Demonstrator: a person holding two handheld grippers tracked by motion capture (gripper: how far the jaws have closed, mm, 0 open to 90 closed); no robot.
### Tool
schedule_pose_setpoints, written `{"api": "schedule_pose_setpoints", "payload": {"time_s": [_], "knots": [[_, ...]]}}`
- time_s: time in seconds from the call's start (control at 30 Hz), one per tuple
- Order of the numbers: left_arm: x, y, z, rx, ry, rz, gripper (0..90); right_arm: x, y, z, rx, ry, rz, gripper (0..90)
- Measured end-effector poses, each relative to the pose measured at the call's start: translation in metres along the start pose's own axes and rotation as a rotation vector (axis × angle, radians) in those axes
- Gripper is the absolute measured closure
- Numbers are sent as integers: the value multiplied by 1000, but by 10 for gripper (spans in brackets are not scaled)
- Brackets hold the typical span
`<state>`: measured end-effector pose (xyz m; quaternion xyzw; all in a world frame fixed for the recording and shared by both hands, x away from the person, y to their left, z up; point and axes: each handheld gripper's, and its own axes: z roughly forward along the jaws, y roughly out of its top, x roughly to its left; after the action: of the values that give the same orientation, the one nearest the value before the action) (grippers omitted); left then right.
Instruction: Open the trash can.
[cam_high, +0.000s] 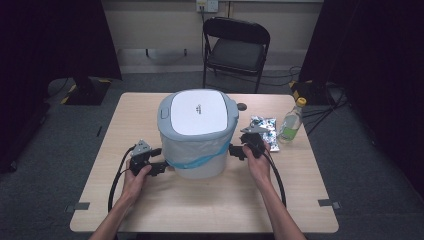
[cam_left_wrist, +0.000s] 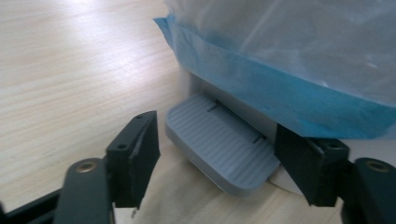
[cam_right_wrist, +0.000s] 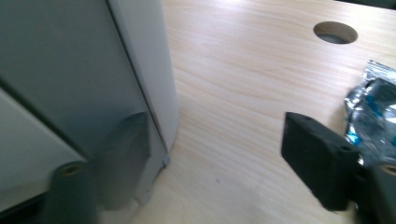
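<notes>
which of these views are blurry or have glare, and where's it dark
High view: sharp enough, table evenly lit, dark curtains at both sides. Left gripper view: pedal of the bin in focus, soft glare on the wood at top left. Right gripper view: the near jaw by the bin wall is blurred and shadowed, foil packet soft.

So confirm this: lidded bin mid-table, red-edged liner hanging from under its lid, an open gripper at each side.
Not quite: the liner edge is blue, not red, as the left gripper view shows. The rest holds: lidded bin mid-table, left gripper and right gripper open either side.
</notes>
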<state>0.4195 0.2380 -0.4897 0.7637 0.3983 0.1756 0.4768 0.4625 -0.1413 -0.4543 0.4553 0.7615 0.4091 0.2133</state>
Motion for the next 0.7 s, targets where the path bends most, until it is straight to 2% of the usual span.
{"api": "schedule_pose_setpoints", "payload": {"time_s": [0.03, 0.07, 0.1, 0.13, 0.2, 0.23, 0.27, 0.33, 0.4, 0.43, 0.5, 0.57, 0.6, 0.7], "knots": [[6, 3, -2, -10, 23, -8, 281, -2, 0, -9, -21, 26, 26, 203], [6, 3, -2, -10, 23, -8, 278, -2, 0, -9, -21, 26, 26, 203], [14, 6, -5, -26, 29, -33, 277, -2, 0, -18, -30, 27, 28, 161], [14, 6, -5, -26, 29, -33, 275, -1, 0, -22, -32, 26, 23, 160], [18, 9, -7, -41, 57, -36, 276, -1, -2, -26, -32, 27, 18, 160], [24, 12, -8, -13, 49, -35, 271, 1, -5, -32, -23, 14, 10, 160], [24, 12, -8, -13, 49, -35, 268, 1, -5, -32, -23, 14, 10, 160], [32, 15, -8, -26, 78, -52, 267, 1, -13, -37, -11, 12, 6, 160], [35, 15, -7, -14, 80, -53, 265, 3, -20, -37, 16, 19, 2, 160], [41, 13, -4, 9, 81, -54, 266, 5, -23, -37, 25, 19, -4, 160], [46, 11, 1, 9, 98, -80, 266, 8, -28, -37, 37, 33, -9, 162], [50, 11, 7, 28, 113, -77, 266, 11, -31, -37, 50, 35, -20, 163], [52, 11, 11, 23, 103, -100, 265, 12, -31, -37, 46, 43, -22, 162], [53, 10, 22, 18, 82, -104, 269, 18, -33, -39, 31, 55, -30, 163]]}}
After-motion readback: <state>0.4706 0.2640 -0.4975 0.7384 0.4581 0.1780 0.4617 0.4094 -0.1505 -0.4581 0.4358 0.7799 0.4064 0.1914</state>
